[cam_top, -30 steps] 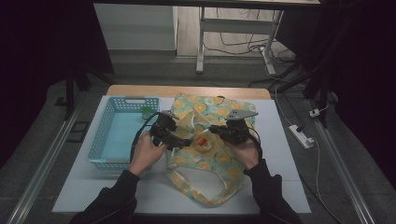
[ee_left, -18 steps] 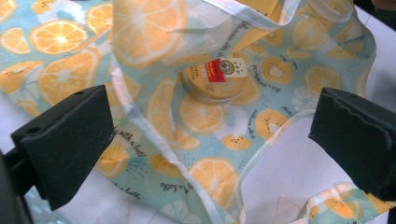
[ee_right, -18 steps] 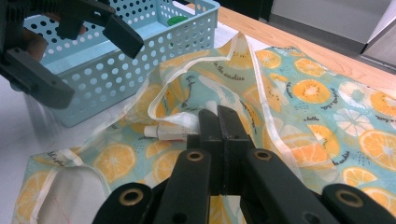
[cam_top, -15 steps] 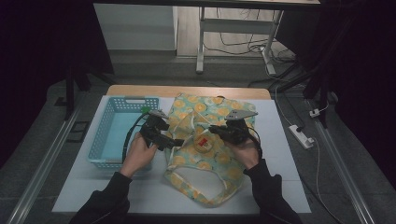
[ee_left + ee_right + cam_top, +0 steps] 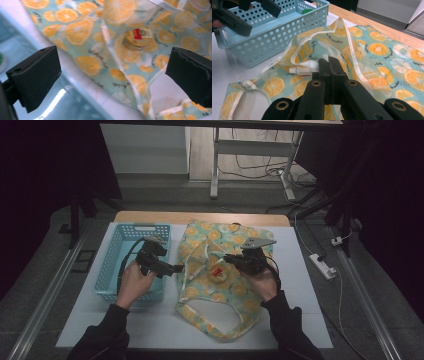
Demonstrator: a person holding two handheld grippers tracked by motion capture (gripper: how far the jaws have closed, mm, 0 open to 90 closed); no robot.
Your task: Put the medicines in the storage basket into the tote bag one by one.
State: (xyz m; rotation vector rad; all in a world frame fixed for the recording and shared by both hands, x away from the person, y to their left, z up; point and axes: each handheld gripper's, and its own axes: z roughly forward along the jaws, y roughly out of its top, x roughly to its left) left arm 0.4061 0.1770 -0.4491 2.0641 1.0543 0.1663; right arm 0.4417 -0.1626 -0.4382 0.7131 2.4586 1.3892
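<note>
With our right gripper (image 5: 231,258) jaws pinching the orange-print plastic bag (image 5: 220,290) and our left gripper (image 5: 176,268) jaws open beside it, the thin film could slip free, closing over the small round tin (image 5: 137,39) inside.

One orange-print bag (image 5: 220,285) lies under and between the two grippers. One round tin (image 5: 138,38) with a red label sits inside it, ahead of the left gripper's (image 5: 176,268) jaws. One small white tube (image 5: 303,70) lies just beyond the right gripper's (image 5: 329,65) tips. One blue basket (image 5: 116,265) stands beneath the left gripper, holding one green item (image 5: 307,10).
</note>
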